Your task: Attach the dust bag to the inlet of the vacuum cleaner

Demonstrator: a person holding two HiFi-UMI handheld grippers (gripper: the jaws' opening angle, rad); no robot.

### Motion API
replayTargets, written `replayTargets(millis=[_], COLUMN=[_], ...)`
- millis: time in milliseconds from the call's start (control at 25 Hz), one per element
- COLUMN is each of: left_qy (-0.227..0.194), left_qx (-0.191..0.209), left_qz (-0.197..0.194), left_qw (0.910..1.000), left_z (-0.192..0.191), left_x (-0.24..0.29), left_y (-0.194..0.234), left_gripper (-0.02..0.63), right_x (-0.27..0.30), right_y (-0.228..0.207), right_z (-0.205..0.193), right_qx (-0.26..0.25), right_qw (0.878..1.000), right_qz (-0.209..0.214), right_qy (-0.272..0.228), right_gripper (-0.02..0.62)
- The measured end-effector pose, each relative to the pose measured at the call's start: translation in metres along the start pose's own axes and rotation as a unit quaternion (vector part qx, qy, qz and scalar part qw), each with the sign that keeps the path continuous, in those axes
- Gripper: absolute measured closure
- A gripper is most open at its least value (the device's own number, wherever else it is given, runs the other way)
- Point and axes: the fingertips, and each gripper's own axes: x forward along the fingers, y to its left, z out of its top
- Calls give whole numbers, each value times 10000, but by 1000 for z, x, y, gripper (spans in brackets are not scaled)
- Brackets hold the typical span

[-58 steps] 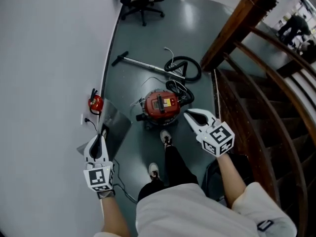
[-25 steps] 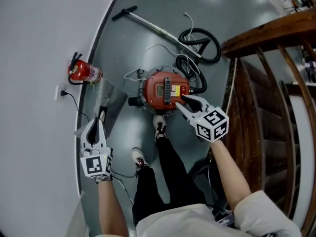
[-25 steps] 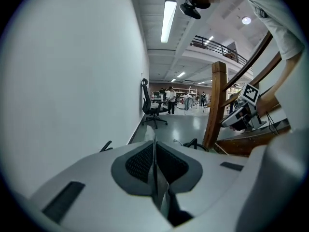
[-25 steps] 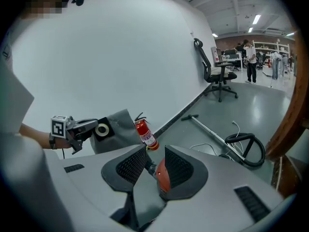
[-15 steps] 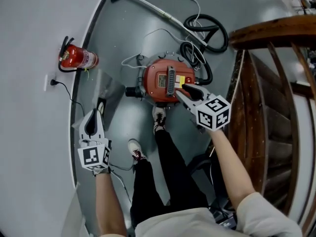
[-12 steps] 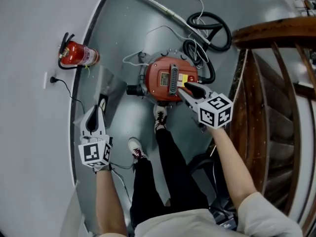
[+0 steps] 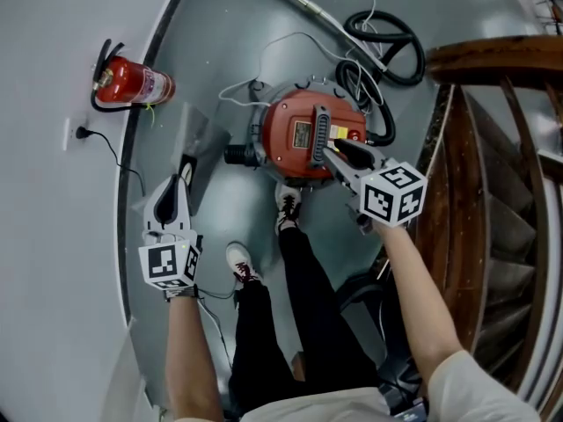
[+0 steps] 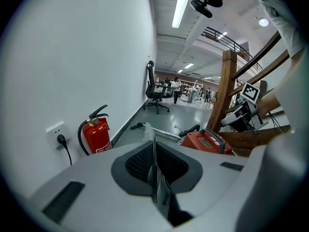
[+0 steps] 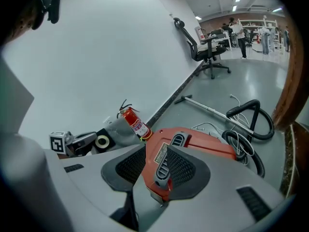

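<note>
A red round vacuum cleaner (image 7: 295, 134) stands upright; the grey dust bag (image 7: 204, 139) is beside it, unattached.

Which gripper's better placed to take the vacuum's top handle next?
Right. The right gripper is open, its jaws framing the grey handle on the red vacuum cleaner; the left gripper is off to the side, shut on the dust bag.

Vacuum cleaner (image 7: 290, 117) shows red, its handle (image 7: 320, 134) grey. Left of it, a red fire extinguisher (image 7: 132, 83) and a pale grey dust bag (image 7: 198, 139); beyond it, a black hose (image 7: 387, 38). Left gripper (image 7: 180, 185) and right gripper (image 7: 334, 152) are white, cubes black-and-white checked.
</note>
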Motion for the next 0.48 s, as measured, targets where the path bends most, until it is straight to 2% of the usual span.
replayTargets(millis=[480], left_qy=[190], left_qx=[-457], left_qz=[-39], left_qw=[9988], left_z=[-54], left_x=[38], left_y=[-7], left_gripper=[586], right_x=[16], right_y=[-16], right_z=[-24], right_qx=[334], right_qw=[9994], right_qz=[-66], right_qy=[-8], right_gripper=[457])
